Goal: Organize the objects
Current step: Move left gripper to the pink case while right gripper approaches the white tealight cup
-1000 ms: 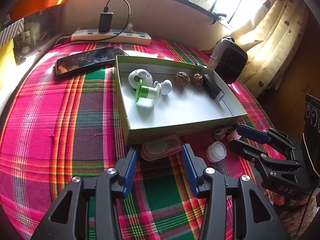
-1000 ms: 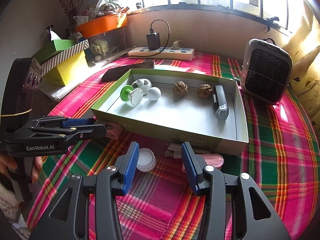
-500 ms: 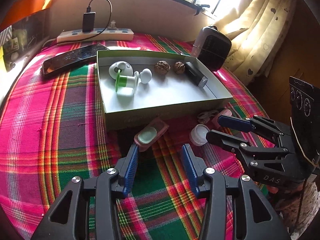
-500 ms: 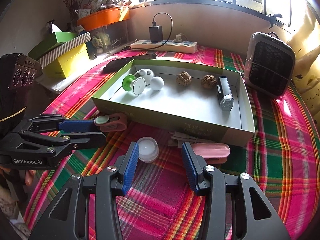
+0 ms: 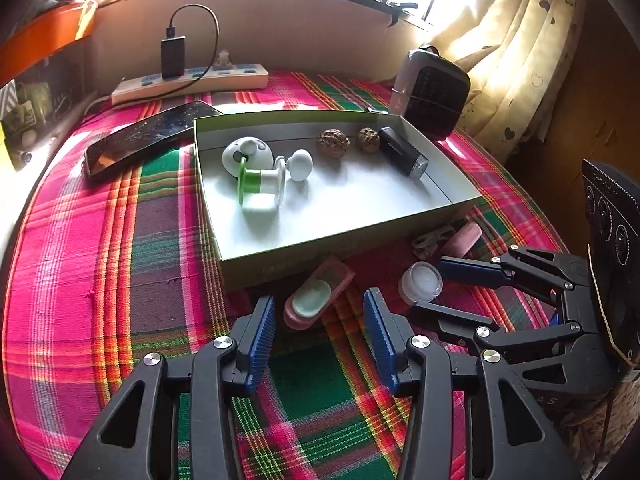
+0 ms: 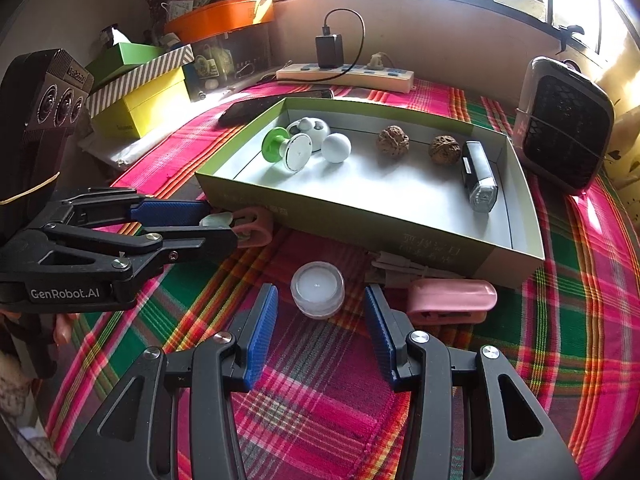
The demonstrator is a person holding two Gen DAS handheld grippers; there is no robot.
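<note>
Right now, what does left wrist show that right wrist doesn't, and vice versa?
Left wrist only: the curtain, the whole phone, and the right gripper seen from the side, its jaws flanking the clear round cap.

Right wrist only: the stacked yellow and striped boxes, the orange tub, and the left gripper side-on at the pink case with the mint insert.

Both: the green tray with spool, walnuts and black light, power strip, heater, the second pink case.
</note>
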